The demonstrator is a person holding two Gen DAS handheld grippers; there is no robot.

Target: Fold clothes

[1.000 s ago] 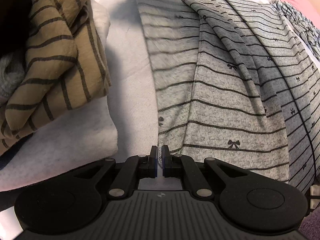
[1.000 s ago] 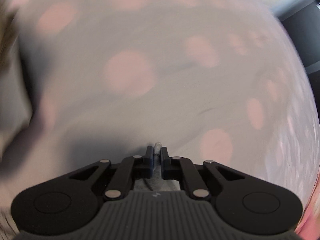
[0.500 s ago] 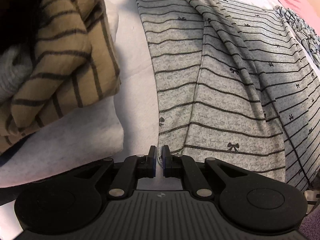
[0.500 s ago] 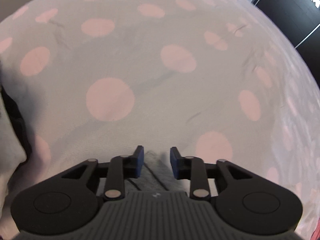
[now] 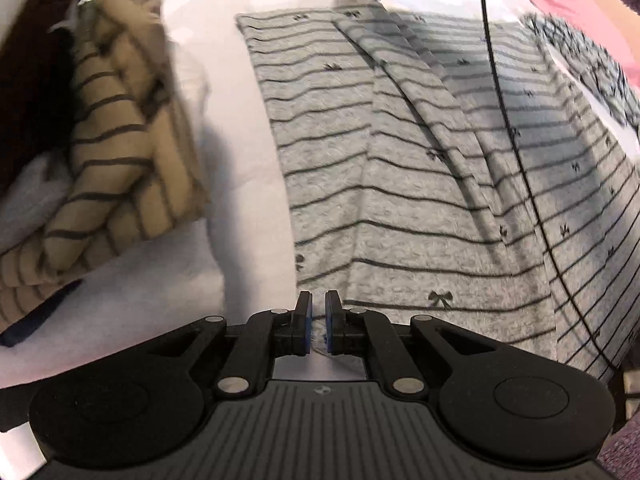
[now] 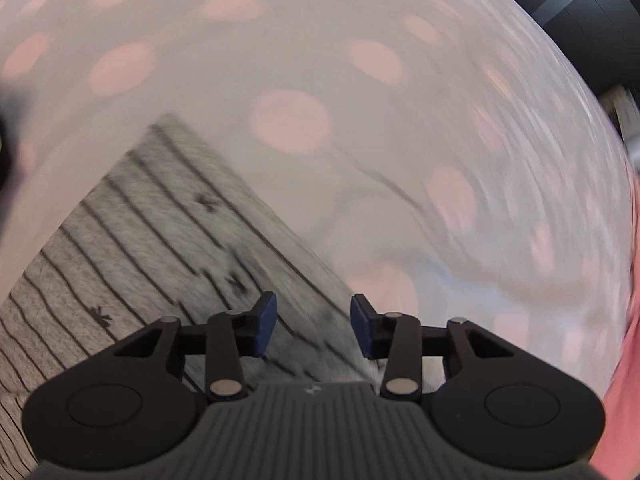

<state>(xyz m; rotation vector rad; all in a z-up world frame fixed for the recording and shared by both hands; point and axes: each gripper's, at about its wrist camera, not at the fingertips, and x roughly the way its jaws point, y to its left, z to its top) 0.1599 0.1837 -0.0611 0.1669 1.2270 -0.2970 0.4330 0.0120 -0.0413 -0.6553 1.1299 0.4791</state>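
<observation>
Grey striped garment [image 5: 400, 184] lies flat, centre frame; left gripper [image 5: 316, 320] stays pinched shut at its lower corner, anchoring it. Right gripper [image 6: 314, 324] has just been opening, nothing between its pads.

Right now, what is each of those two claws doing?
Left gripper: shut, nothing visibly held.
Right gripper: open, just opened, over the striped garment.

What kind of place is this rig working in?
Likely a bedroom: a soft white sheet with pink dots is the work surface, a grey striped garment is spread on it, and folded clothes are stacked beside.
</observation>
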